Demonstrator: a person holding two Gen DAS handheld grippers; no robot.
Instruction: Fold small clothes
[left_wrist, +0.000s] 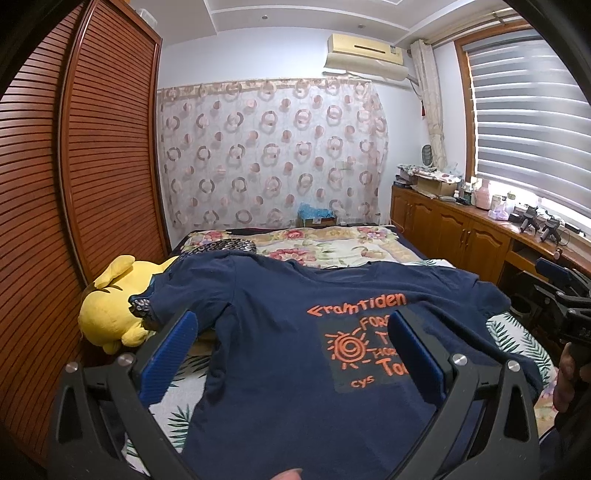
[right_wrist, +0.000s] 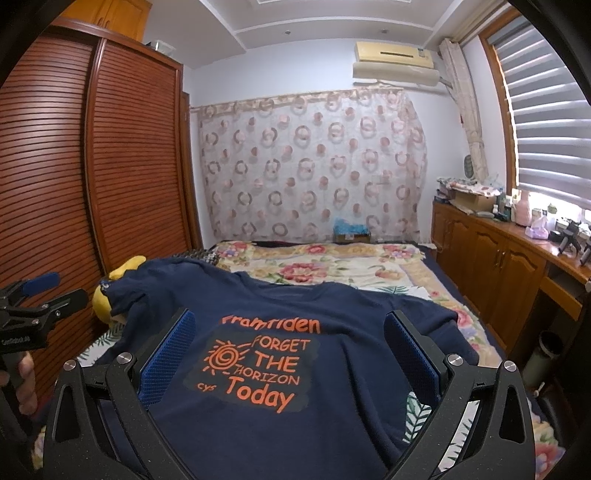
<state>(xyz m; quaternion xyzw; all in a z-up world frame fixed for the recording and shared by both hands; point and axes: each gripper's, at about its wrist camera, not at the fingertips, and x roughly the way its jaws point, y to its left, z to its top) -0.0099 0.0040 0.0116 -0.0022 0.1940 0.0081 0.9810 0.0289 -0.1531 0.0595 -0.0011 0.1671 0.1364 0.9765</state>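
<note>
one navy T-shirt (right_wrist: 314, 424), two open hand-held grippers (left_wrist: 291, 332) (right_wrist: 290, 332)

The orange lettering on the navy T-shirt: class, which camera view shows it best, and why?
The right wrist view. There the orange lettering on the navy T-shirt lies whole between the open fingers, every line readable. In the left wrist view, the left gripper's right-hand finger covers the ends of most lines, so the words are cut short.

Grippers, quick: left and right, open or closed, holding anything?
Left gripper: open, holding nothing, above the navy T-shirt.
Right gripper: open, holding nothing, above the same shirt.
</note>
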